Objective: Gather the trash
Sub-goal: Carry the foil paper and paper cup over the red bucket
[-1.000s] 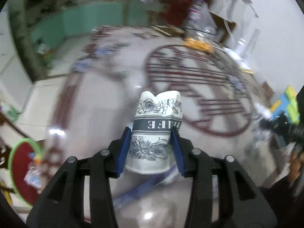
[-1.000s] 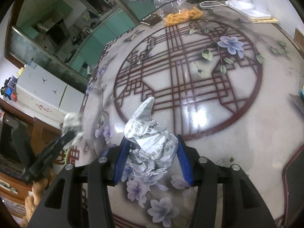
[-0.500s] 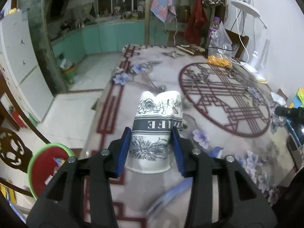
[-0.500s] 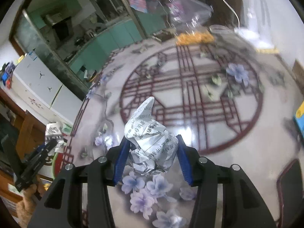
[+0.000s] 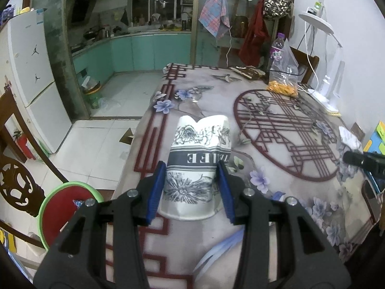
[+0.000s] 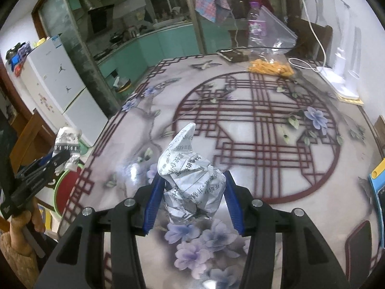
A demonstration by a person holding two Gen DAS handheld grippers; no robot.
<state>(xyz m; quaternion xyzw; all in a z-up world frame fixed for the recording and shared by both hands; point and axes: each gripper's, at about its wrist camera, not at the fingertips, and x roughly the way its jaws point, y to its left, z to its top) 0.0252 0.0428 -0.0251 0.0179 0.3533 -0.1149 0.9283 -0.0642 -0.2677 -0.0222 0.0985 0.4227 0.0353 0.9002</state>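
Observation:
My left gripper [image 5: 191, 190] is shut on a crushed white paper cup [image 5: 198, 159] with a dark flower print, held above the near left part of the patterned table [image 5: 284, 125]. The same cup [image 6: 68, 142] shows at the left edge of the right wrist view, over the table's side. My right gripper [image 6: 192, 200] is shut on a crumpled ball of printed white paper [image 6: 190, 178] above the table's near edge. In the left wrist view that ball [image 5: 349, 139] and a black finger of the right gripper show at the far right.
A red bin with a green rim [image 5: 65, 212] stands on the floor left of the table, beside a dark carved chair [image 5: 16, 187]. At the table's far end are a plastic bag of orange snacks [image 5: 282, 84], a bottle [image 5: 276, 48] and a white lamp [image 5: 329, 91]. A fridge [image 5: 31, 77] stands left.
Both grippers have risen and tilted up, so more of the room and kitchen shows. The left view swung left, bringing the red bin closer in. Both grips are unchanged.

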